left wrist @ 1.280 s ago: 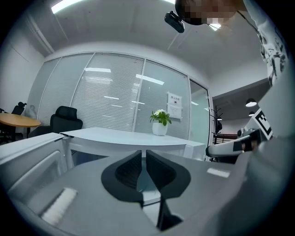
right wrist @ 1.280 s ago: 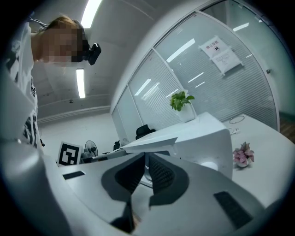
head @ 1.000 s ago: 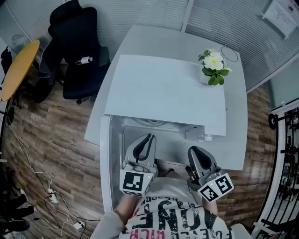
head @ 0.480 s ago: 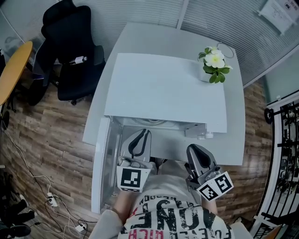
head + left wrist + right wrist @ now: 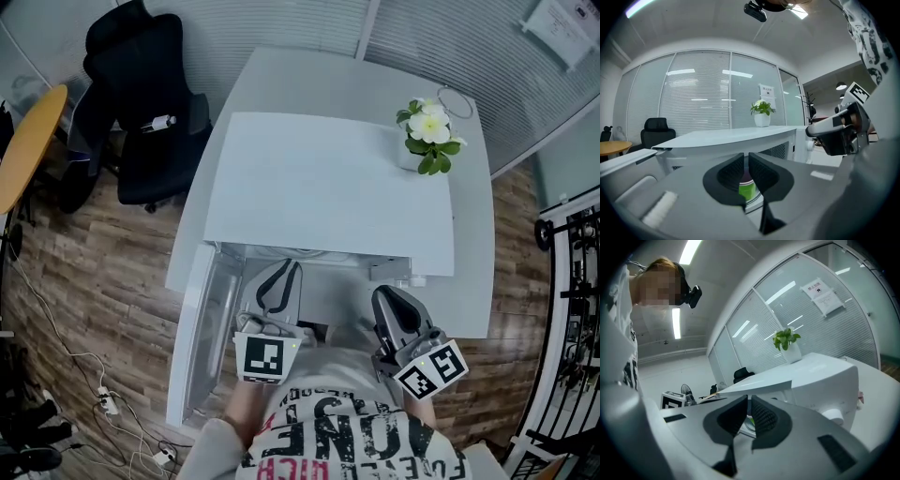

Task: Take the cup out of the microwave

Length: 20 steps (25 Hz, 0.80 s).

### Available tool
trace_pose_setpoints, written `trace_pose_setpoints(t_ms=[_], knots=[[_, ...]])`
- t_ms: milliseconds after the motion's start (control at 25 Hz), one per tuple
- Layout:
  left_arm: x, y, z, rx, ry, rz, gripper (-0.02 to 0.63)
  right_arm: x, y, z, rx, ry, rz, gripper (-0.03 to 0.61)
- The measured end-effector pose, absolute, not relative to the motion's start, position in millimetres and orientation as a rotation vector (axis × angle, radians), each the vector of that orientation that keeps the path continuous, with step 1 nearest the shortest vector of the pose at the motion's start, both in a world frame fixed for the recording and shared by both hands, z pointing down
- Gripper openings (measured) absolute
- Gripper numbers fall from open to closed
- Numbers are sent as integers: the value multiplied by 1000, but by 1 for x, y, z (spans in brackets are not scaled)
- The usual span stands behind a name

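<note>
Green, pale-rimmed cup (image 5: 747, 190) shows beyond left gripper (image 5: 746, 161) and right gripper (image 5: 749, 405), jaws closed.

Cup (image 5: 746, 190) seems to sit inside the microwave (image 5: 328, 187), plant (image 5: 429, 131) far right.

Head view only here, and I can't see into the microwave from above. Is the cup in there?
Observer: Yes. The left gripper view shows a green cup inside the microwave, seen through the slit between that gripper's fingers.
Operator: Is the left one holding it?
Observer: No. The left gripper is shut, its fingers nearly touching, and the cup stands beyond them.
Operator: And the right?
Observer: The right gripper is shut too, with nothing between its fingers.
</note>
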<state>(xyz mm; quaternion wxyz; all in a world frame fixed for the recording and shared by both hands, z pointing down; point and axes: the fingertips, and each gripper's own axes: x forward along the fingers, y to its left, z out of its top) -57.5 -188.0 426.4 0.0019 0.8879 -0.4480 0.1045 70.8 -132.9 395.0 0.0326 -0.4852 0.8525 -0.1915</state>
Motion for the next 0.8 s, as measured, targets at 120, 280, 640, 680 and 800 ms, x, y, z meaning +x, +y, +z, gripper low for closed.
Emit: trace_pose_setpoints(t_ms=[120, 280, 640, 680, 800], knots=[[-54, -191, 428, 2817, -1404, 395, 19, 75, -137, 395, -1491, 2627, -590, 25], [-50, -195, 432, 2833, -1393, 472, 49, 82, -143, 397, -1514, 2606, -598, 25], [-50, -196, 446, 2882, -1354, 611, 77, 81, -143, 404, -1535, 2570, -627, 25], [-49, -196, 447, 2891, -1351, 632, 77, 81, -143, 404, -1542, 2566, -625, 25], [-48, -198, 451, 2935, -1340, 716, 77, 83, -142, 405, -1565, 2551, -623, 25]])
